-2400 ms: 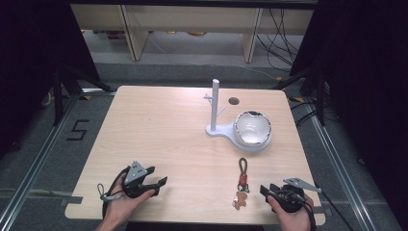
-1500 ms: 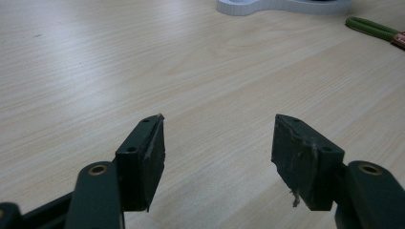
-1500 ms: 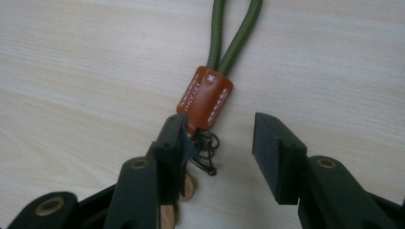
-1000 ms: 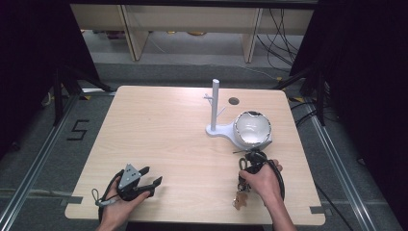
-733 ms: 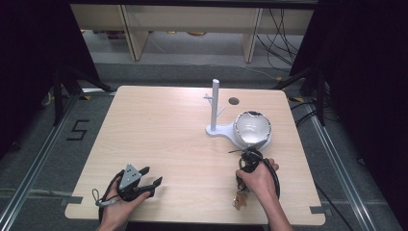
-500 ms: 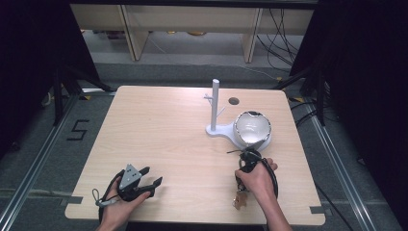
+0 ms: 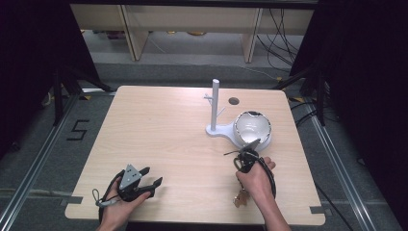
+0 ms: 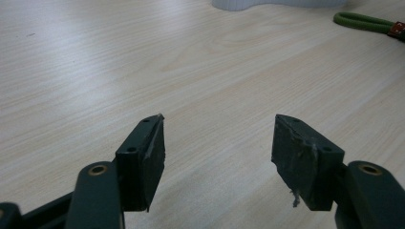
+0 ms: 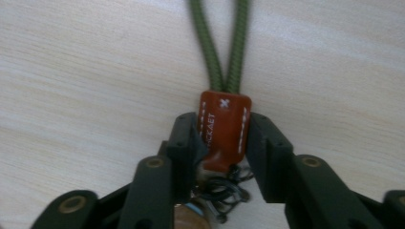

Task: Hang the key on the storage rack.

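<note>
- Your right gripper [image 9: 223, 138] has just been closing, and the brown leather tab [image 9: 224, 129] of the keychain now sits between its jaws. Both pads look pressed against the tab's sides, so you are pinching it.
- The hold could fail because it lies low on the tab, close to the metal ring [image 9: 222, 183] at its 6 o'clock. If you lift fast, the weight hanging below may swing and twist the leather out of the pads.
- The green cord loop [image 9: 224, 47] runs out from the tab toward 12 o'clock in the right gripper view and lies flat on the table [image 7: 168, 125]. It may drag or catch as you raise it, so I would lift straight up first.
- In the high view the white stand [image 7: 214, 106] and its bowl-shaped dish [image 7: 252, 129] sit close to your right hand [image 7: 255, 178], at about its 12 o'clock. A sweeping move could knock the thin post.
- Your left gripper [image 8: 217, 152] rests at about 7 o'clock on the table. Its jaws are spread wide over bare wood, holding and touching nothing.
- The keychain lies near the table's front edge, at about 5 o'clock.
</note>
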Tool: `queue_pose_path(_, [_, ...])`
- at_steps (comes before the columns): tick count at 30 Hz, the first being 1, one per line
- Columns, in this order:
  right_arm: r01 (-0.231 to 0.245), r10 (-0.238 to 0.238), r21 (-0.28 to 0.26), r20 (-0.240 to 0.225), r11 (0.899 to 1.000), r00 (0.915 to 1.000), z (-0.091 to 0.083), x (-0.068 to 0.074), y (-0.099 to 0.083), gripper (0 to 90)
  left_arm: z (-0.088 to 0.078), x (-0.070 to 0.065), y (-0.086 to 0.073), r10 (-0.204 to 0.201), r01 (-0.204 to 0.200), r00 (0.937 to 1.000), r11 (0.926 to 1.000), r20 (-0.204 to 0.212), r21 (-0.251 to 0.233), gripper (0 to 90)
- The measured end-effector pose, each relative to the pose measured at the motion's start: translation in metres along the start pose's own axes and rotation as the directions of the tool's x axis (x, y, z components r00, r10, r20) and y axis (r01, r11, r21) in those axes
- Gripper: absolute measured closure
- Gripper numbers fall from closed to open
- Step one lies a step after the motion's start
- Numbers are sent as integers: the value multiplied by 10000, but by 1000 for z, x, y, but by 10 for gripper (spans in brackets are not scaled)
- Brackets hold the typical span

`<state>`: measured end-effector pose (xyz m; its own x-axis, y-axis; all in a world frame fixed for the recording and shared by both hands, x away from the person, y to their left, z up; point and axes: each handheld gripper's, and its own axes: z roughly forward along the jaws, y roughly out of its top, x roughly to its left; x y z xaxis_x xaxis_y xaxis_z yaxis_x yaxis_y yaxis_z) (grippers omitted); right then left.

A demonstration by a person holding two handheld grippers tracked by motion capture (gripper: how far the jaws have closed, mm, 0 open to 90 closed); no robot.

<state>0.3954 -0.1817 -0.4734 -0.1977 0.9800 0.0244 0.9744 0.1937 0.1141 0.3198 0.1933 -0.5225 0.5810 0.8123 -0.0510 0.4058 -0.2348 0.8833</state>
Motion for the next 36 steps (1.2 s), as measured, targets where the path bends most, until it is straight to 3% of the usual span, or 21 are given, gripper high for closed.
queue_pose_path(2, [-60,60,27,-15,10000,10000,0,0,0,669,0,0,0,72,-72,10000,10000,-17,9,352])
queue_pose_path(4, [281,-282,-11,-29,9996,9996,0,-2,-1,674,0,0,0,46,-46,10000,10000,-18,11,352])
queue_pose_path(7, [228,-228,-26,-52,9997,9997,-1,-1,-1,679,0,1,0,28,-28,10000,10000,-16,6,352])
queue_pose_path(8, [478,-478,-43,2,9988,9989,0,-2,-2,684,0,1,0,16,-16,10000,10000,-17,6,352])
queue_pose_path(10, [536,-536,-114,-51,9985,9985,0,-2,-2,686,0,1,0,20,-20,10000,10000,-14,13,352])
queue_pose_path(11, [740,-746,-288,-188,9968,9970,0,-3,-4,689,0,0,0,32,-32,10000,10000,-24,9,352])
queue_pose_path(12, [634,-646,-249,-534,9977,9965,-1,-4,-4,691,0,0,0,43,-43,10000,10000,-32,11,352])
queue_pose_path(16, [1203,-1209,-650,-41,9906,9927,0,-9,-9,691,0,0,0,104,-104,9999,9999,-6,-40,352])
queue_pose_path(19, [1069,-1090,-800,-220,9910,9938,-2,-10,-11,692,0,0,0,96,-96,10000,10000,-28,-11,353])
queue_pose_path(20, [1092,-1136,-1065,-361,9883,9929,-3,-12,-13,692,0,0,0,100,-99,9999,9999,-33,19,353])
queue_pose_path(21, [1126,-1152,-1032,-196,9883,9932,-5,-12,-14,692,0,0,0,60,-60,10000,10000,-35,17,354])
queue_pose_path(23, [1131,-1219,-1442,-537,9831,9911,-5,-13,-17,692,1,0,0,-41,41,10000,10000,44,-81,353])
queue_pose_path(26, [1012,-1106,-1522,-550,9832,9923,-10,-12,-21,692,1,0,0,-90,90,9999,9999,51,-62,353])
queue_pose_path(29, [1207,-1333,-1883,-556,9747,9895,-10,-14,-24,692,0,0,0,-31,31,10000,10000,-63,11,353])
queue_pose_path(32, [894,-1121,-2155,-954,9724,9891,-16,-13,-30,692,0,0,0,-3,3,10000,10000,-9,-73,353])
queue_pose_path(36, [855,-1208,-2543,-1266,9633,9846,-20,-15,-36,692,0,0,0,15,-14,10000,10000,-71,18,353])
